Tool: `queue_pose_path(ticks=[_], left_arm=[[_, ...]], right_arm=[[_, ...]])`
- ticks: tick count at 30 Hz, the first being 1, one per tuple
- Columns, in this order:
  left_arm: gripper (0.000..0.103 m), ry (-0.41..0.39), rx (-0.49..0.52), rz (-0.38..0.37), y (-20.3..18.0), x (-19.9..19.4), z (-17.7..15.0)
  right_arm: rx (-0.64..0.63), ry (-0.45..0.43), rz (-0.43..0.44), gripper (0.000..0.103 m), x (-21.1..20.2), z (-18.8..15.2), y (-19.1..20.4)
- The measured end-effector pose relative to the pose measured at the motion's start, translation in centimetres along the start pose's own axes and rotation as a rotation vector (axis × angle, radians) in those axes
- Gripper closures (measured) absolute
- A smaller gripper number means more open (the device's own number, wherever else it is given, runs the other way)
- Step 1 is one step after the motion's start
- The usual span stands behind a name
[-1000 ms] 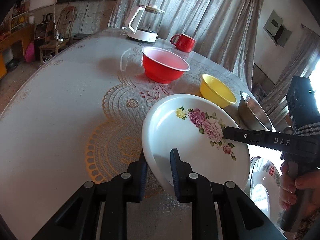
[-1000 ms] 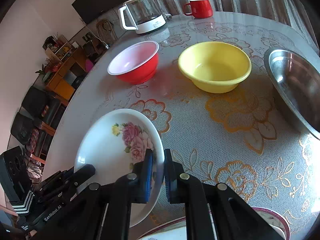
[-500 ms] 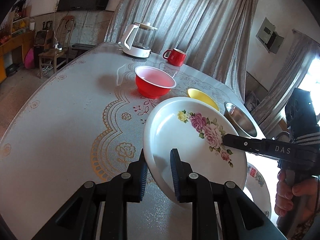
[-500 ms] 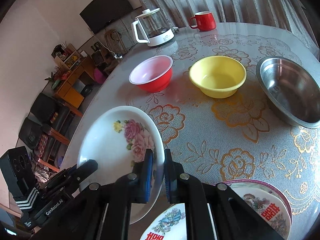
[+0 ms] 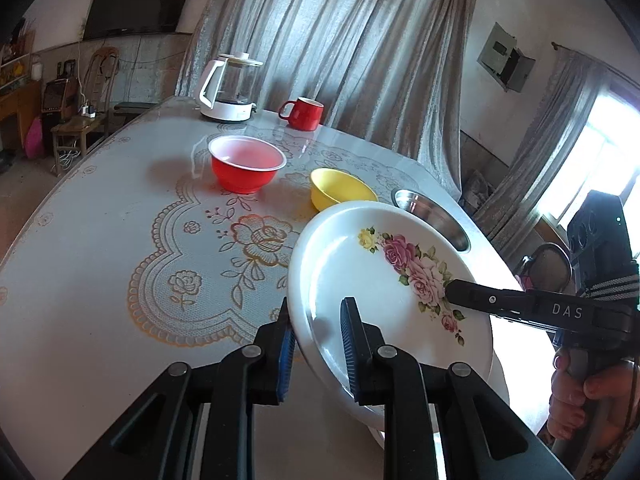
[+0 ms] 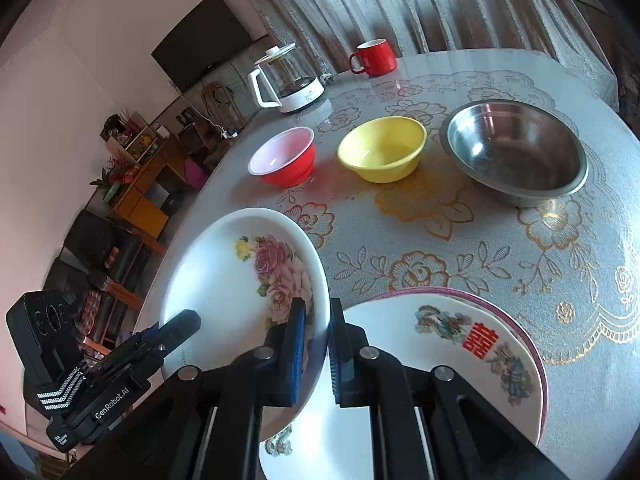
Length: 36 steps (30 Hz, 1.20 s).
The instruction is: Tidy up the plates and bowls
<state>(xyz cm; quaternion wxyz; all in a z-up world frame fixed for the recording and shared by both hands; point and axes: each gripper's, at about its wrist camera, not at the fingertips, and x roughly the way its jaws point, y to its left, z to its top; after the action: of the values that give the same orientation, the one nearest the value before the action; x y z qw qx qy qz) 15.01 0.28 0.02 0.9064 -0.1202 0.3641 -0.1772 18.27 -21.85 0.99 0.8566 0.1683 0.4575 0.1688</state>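
A round worktop (image 6: 460,240) under a gold-flowered lace cloth is filling a lived-in room with grey curtains (image 5: 340,48) and a wall TV (image 6: 204,42). Its rim is curving away left of the left tool (image 5: 316,344), bare cloth lying open there. Both tools are pinching one rose plate (image 5: 384,280) by opposite rims, the right tool (image 6: 317,344) nearly closed, holding it clear of the cloth. Ahead are sitting three bowls: red (image 6: 286,158), yellow (image 6: 382,148), steel (image 6: 516,152). One printed plate (image 6: 460,360) is lying under the right tool. Beyond: one kettle (image 5: 230,88), one mug (image 5: 304,114).
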Motion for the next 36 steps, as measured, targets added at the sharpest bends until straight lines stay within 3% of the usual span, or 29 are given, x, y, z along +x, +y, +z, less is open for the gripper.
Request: queue_pose_path(ticks=[14,26,36], left_arm=[[0.081,0.084,0.102,-0.068,-6.0,2.5,-2.5],[0.081,0.15,0.161,-0.022,-7.8,5.2,-4.8],[0.079,0.148,0.202,0.014,-8.1,5.7,-5.5]], right_arm=[[0.18,-0.024,-0.001,0.093,-4.1,-5.5,-6.7],[0.222,0.01,-0.049,0.093,-3.9,-8.0,-9.8],[0.183,0.021,-0.088,0.091,-3.9,-8.1,-9.4]])
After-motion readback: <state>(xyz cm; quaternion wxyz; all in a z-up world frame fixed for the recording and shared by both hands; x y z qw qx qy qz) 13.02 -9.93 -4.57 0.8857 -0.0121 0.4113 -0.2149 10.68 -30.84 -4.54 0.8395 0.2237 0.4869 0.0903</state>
